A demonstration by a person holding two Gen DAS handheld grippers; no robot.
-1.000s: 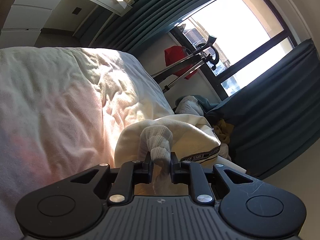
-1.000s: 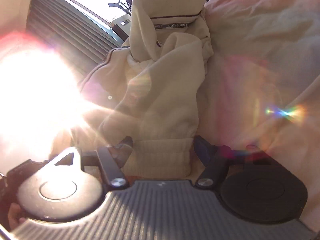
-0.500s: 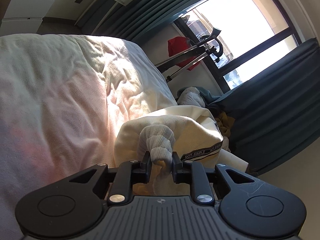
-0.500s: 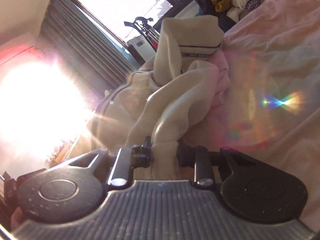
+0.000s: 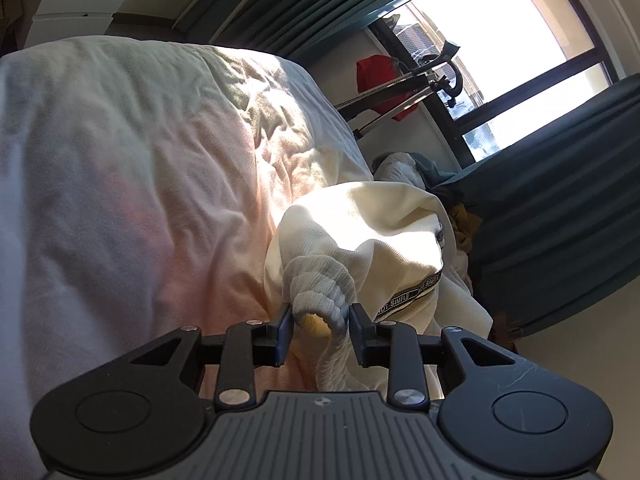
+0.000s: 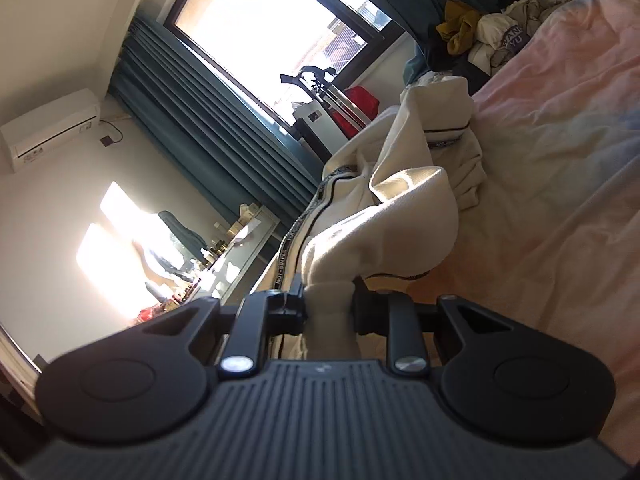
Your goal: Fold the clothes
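The cream sweatshirt [image 5: 372,236] lies in a lumpy heap near the edge of the bed [image 5: 132,168], on the side by the window. It is not folded yet. You can see a black band with letters [image 5: 416,294] bent around one bump, and the cloth is bunched up and twisted, not flat. The left tongs [image 5: 320,330] are opening right now. A ribbed cuff [image 5: 320,296] sits between the two sides, and the left side looks to have come off it, so the cuff seems to be let go. The right tongs [image 6: 330,308] are pinching the other ribbed cuff [image 6: 330,300] tight, and the sleeve [image 6: 380,224] runs up from it in a stretched hump. So the job looks like it is only at the start. Both sleeves have been found, but nothing is laid out neat. What is left, I think, is to spread the sweatshirt flat on the bed, bring each sleeve across the body, and then fold the body over. More clothes [image 6: 496,36] wait in a pile on the floor past the bed, so there may be more to fold after this one.
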